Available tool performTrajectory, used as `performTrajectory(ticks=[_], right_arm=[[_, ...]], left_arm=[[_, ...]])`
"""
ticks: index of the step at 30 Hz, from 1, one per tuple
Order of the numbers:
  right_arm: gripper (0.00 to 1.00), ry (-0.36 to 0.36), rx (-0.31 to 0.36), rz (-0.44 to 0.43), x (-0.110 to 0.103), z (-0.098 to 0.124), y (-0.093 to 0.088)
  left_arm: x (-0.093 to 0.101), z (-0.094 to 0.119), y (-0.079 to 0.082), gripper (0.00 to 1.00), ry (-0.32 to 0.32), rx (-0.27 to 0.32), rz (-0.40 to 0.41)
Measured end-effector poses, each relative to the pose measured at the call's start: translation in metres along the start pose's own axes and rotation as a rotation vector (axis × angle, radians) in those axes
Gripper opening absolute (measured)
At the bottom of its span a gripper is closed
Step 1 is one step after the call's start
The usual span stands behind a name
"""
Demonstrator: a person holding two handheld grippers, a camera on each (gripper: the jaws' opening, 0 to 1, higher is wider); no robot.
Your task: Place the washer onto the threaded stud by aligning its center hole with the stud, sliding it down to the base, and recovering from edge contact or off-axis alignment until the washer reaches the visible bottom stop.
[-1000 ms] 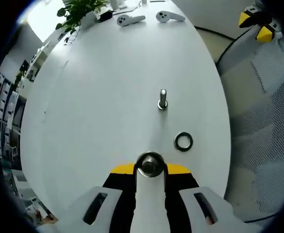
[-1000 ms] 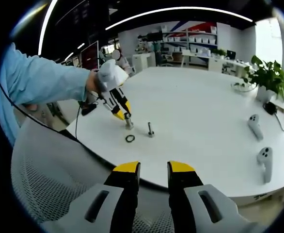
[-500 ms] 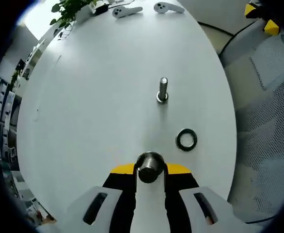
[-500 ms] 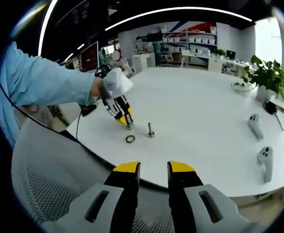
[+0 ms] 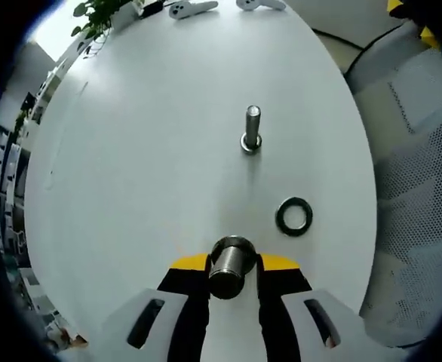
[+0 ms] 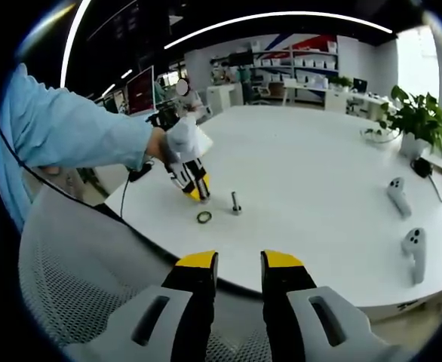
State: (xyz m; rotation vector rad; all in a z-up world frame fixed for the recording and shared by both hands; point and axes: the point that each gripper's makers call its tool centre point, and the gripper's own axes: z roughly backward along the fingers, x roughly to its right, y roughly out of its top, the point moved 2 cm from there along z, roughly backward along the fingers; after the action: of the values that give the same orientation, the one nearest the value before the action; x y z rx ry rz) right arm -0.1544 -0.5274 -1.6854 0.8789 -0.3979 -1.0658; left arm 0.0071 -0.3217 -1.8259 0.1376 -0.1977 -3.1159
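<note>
A threaded stud (image 5: 252, 128) stands upright on the white table (image 5: 145, 151), straight ahead of my left gripper (image 5: 232, 264). That gripper is shut on a short metal bolt (image 5: 231, 262) between its yellow-tipped jaws. The black washer (image 5: 294, 216) lies flat on the table, to the right between gripper and stud. In the right gripper view a person's sleeved arm holds the left gripper (image 6: 194, 187) low over the table, just left of the washer (image 6: 204, 217) and stud (image 6: 236, 201). My right gripper (image 6: 238, 264) hovers off the table's near edge, open, with nothing between its jaws.
Two white hand controllers (image 6: 396, 194) (image 6: 413, 250) lie at the table's right side, near a potted plant (image 6: 421, 121). A mesh chair back (image 6: 78, 286) sits below the table's near edge. Shelves and desks fill the room behind.
The left gripper has moved right and down with the bolt, closer to the washer. The stud and washer stay put. The right gripper has not moved.
</note>
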Motion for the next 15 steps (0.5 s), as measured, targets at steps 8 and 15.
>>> performTrajectory(ticks=[8, 15], right_arm=[[0.25, 0.007, 0.005, 0.001, -0.001, 0.000, 0.001], [0.25, 0.009, 0.007, 0.003, -0.001, 0.000, 0.001]], left_arm=[[0.009, 0.004, -0.007, 0.29, -0.012, 0.030, 0.072], [0.020, 0.027, -0.016, 0.30, 0.007, 0.085, 0.114]])
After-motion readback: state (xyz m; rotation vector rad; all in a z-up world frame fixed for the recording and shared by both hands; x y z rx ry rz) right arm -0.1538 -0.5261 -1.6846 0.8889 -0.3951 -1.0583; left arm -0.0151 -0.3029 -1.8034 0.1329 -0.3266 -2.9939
